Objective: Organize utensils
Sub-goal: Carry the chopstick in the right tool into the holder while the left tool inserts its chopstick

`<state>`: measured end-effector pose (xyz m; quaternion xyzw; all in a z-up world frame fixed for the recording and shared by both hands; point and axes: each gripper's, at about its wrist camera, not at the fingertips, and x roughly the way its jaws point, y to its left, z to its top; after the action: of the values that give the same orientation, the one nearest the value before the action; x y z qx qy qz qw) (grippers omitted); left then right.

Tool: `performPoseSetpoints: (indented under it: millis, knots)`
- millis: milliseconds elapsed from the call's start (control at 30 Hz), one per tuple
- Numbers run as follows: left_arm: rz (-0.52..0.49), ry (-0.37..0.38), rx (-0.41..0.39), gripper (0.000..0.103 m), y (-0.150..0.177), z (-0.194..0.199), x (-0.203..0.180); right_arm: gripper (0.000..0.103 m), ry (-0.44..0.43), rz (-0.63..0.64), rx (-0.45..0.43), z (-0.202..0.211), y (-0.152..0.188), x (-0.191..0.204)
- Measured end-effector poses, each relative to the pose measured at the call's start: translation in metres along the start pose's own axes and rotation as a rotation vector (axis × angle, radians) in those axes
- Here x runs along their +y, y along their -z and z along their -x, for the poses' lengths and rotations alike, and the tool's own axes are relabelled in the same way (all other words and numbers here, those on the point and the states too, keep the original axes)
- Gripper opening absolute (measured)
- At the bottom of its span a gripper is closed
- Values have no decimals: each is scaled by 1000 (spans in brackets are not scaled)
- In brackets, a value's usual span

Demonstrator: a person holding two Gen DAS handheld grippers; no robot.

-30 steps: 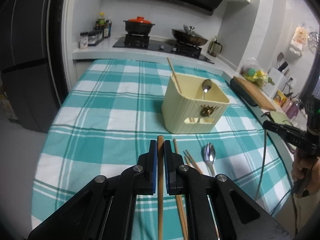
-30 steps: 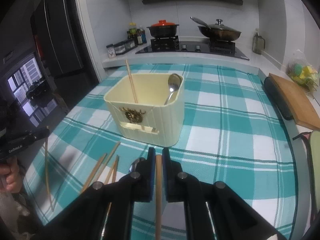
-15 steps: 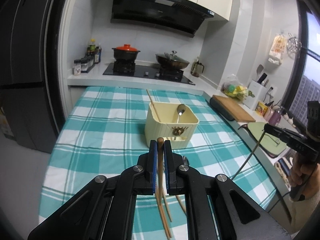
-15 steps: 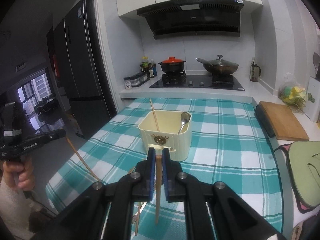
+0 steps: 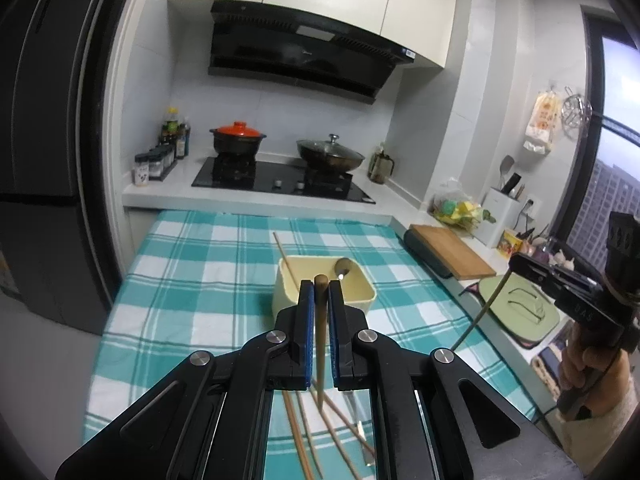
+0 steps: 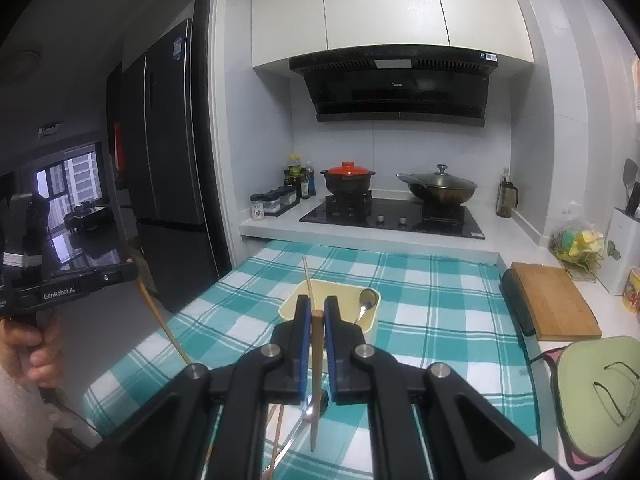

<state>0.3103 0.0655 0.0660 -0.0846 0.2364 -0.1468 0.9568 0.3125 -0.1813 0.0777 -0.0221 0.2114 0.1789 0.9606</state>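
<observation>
Chopsticks are pinched one per gripper: the left gripper [image 5: 320,312] clamps a chopstick [image 5: 320,340] between its blue pads, and the right gripper [image 6: 317,328] clamps another chopstick [image 6: 316,380] likewise, both held above the checked tablecloth [image 5: 192,280]. Just ahead stands the cream holder [image 6: 370,322], with one chopstick and a spoon [image 6: 366,302] inside. Loose chopsticks [image 5: 298,428] lie below.

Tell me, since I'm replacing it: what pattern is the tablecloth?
Teal-and-white plaid tablecloth, clearest in the right wrist view.
</observation>
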Motion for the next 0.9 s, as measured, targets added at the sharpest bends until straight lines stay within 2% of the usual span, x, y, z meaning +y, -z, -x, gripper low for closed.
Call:
performPoseSetpoints:
  millis: [200, 400, 500, 633, 733, 900]
  knots:
    - [16, 39, 1, 5, -49, -35, -10, 7, 16, 17, -40, -18, -33, 3]
    - [-10, 10, -45, 5, -96, -67, -20, 7, 47, 40, -104, -40, -81, -1]
    - [-17, -16, -35, 5, -110, -93, -20, 7, 61, 38, -152, -53, -101, -6]
    - [-9, -34, 19, 5, -113, -136, -17, 7, 73, 45, -179, -83, -111, -11]
    - [-11, -49, 73, 5, -107, -169, -18, 7, 73, 45, -136, -120, -107, -16]
    - [-8, -59, 174, 5, -87, -220, -16, 7, 64, 3, 26, -186, -85, -34]
